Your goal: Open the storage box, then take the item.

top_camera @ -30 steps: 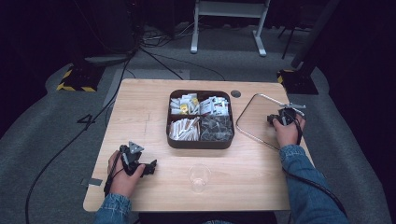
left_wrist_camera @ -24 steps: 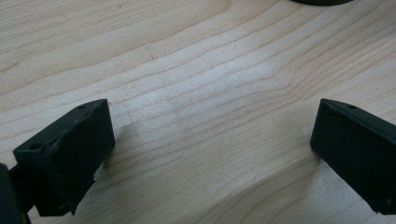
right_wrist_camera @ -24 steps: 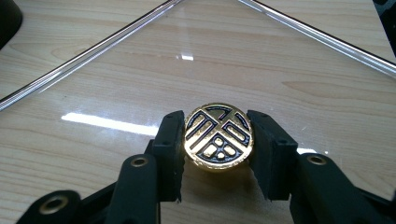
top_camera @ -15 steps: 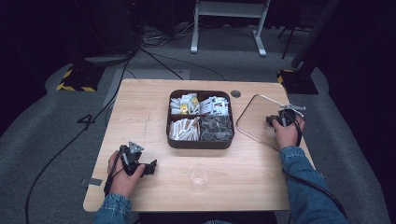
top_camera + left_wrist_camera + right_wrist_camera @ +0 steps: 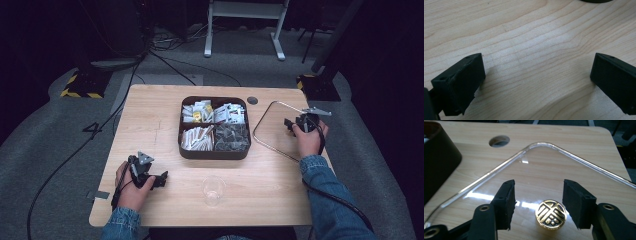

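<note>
Lying flat on the desk (image 5: 165, 110) right of the brown tray (image 5: 215, 152), the clear lid (image 5: 574, 177) has its gold knob (image 5: 551, 215) between the right gripper (image 5: 537, 200)'s jaws, which have just been opening, released. The left gripper (image 5: 536, 75) gapes empty over bare wood.

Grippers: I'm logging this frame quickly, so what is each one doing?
Left gripper: open, nothing between the jaws.
Right gripper: open, jaws just been opening, astride the gold knob of the clear lid, not pressing it.

Table (image 5: 150, 130) brightly lit, surroundings dark; glare on clear lid (image 5: 529, 161); close views soft.
</note>
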Tool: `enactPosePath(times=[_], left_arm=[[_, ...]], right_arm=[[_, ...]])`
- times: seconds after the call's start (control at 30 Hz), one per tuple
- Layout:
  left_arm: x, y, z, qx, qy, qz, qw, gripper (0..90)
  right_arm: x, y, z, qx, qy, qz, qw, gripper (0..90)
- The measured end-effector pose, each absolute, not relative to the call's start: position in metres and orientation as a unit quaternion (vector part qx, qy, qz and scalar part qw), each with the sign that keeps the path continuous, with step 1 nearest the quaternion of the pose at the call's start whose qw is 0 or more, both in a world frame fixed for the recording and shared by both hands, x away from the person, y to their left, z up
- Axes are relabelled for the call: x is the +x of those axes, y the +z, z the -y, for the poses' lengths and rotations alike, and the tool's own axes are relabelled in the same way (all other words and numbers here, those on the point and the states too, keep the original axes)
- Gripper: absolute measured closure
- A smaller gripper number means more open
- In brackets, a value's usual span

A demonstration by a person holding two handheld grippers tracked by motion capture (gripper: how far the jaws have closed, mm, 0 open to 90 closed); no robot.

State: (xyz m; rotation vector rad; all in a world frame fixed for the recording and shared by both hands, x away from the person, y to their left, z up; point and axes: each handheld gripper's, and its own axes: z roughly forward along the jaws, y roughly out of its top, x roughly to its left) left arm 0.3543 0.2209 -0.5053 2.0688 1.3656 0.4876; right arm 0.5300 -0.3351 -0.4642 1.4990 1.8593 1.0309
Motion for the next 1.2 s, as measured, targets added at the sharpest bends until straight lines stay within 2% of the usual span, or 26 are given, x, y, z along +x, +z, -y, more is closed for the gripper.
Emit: enactPosePath(times=[0.67, 1.2], left_arm=[[0.357, -0.505, -0.218, 0.784, 0.181, -0.51, 0.305, 0.0], [0.355, -0.505, -0.217, 0.785, 0.181, -0.509, 0.305, 0.1]], right_arm=[[0.503, -0.412, 0.301, 0.482, 0.468, -0.686, 0.279, 44.2], [0.487, -0.401, 0.242, 0.417, 0.492, -0.731, 0.223, 44.0]])
